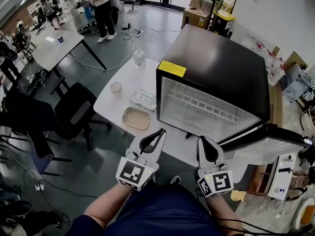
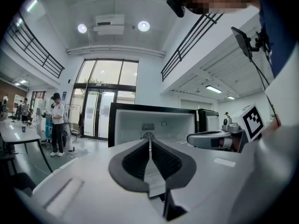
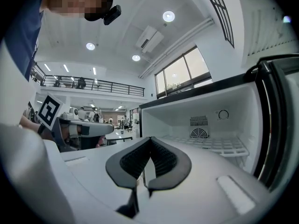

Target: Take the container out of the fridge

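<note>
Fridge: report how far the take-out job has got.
Done, apparently: the fridge has its door open, and inside only a bare wire shelf shows. A shallow tan container sits on the table left of it. In hand: nothing. The left gripper and right gripper are both shut and empty, before the opening. Left: seemingly nothing, unless something sits out of view inside.

On the table (image 1: 147,80), the container (image 1: 136,118) lies left of the open fridge (image 1: 216,68).
</note>
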`<state>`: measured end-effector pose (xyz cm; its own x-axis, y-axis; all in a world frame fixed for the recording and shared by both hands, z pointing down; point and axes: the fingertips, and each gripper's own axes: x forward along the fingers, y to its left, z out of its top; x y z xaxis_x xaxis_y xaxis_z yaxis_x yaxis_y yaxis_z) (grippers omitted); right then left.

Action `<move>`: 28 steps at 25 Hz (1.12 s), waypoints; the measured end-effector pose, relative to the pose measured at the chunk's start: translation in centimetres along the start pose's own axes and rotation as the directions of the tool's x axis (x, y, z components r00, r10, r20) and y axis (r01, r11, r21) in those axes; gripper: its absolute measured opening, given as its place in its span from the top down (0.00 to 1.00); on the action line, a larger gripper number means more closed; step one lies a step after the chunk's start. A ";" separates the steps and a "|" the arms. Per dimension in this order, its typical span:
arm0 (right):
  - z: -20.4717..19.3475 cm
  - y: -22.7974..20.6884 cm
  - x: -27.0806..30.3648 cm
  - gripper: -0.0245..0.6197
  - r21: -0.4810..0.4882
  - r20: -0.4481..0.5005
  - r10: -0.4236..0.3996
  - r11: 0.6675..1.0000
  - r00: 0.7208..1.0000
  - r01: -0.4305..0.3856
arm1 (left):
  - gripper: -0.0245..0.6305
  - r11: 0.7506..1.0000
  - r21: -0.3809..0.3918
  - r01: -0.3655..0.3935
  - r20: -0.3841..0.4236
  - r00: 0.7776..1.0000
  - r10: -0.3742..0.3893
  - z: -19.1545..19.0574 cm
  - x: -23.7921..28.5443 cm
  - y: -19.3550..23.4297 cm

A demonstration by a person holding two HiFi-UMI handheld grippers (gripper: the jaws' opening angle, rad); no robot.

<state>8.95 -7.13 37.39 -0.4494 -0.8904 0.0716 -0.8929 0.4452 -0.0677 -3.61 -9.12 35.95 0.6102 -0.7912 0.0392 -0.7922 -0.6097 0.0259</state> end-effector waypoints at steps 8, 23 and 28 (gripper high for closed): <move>0.0 0.6 -0.1 0.95 -0.023 0.007 0.004 1.000 1.000 -0.004 | 0.93 1.000 0.024 0.005 0.003 1.000 -0.005 0.1 -0.3 -0.5; -0.4 1.1 -0.4 0.95 -0.018 0.001 0.004 1.000 1.000 -0.004 | 0.93 0.998 0.059 0.014 -0.012 1.000 -0.013 -0.3 -0.4 -0.5; -0.6 1.4 -0.3 0.95 -0.016 -0.004 0.008 1.000 1.000 -0.008 | 0.93 0.999 0.042 0.020 -0.044 0.999 -0.018 -1.0 -0.4 -0.7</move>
<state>7.85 -6.18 37.84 -0.4564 -0.8866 0.0754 -0.8897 0.4535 -0.0527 -3.33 -8.36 36.94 0.6238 -0.7772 0.0822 -0.7790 -0.6268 -0.0155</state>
